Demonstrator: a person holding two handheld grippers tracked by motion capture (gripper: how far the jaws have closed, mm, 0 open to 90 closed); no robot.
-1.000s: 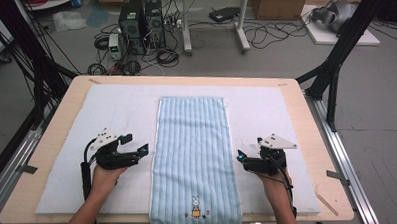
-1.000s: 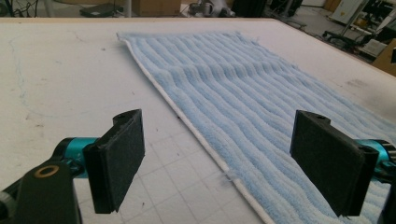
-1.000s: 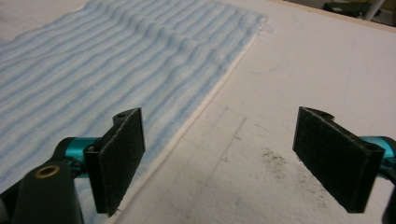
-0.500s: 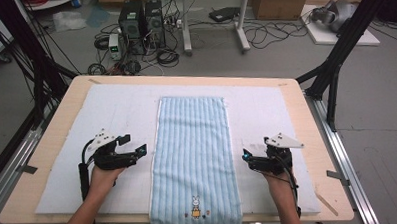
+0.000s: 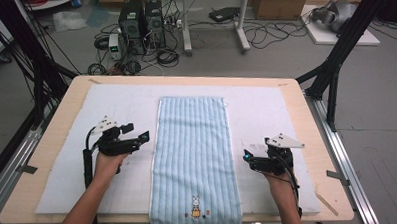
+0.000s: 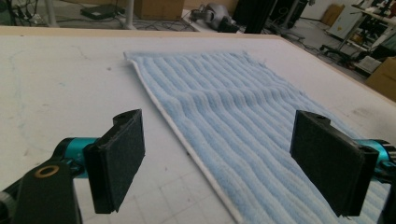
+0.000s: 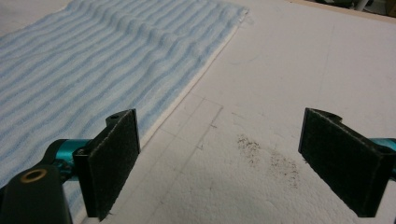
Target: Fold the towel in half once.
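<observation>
Your right gripper [image 5: 248, 158] has backed off toward 5 o'clock from the towel [image 5: 193, 157]. Both grippers gape wide, empty; your left gripper [image 5: 145, 138] hovers at the towel's 9 o'clock edge.

A long rectangular towel of light blue terry cloth with lengthwise ribbed stripes and a narrow white hem [image 5: 194, 157] is lying flat and fully spread out in the middle of the white padded mat covering the wooden table [image 5: 266, 109], with its long sides running away from the person. Its near short end, which is carrying a small embroidered white rabbit in an orange dress [image 5: 195, 207], is reaching just over the front edge of the mat. The surface is showing soft low waves along the ribs [image 6: 243, 107], and the far corners are lying a little frayed [image 7: 240, 14].
</observation>
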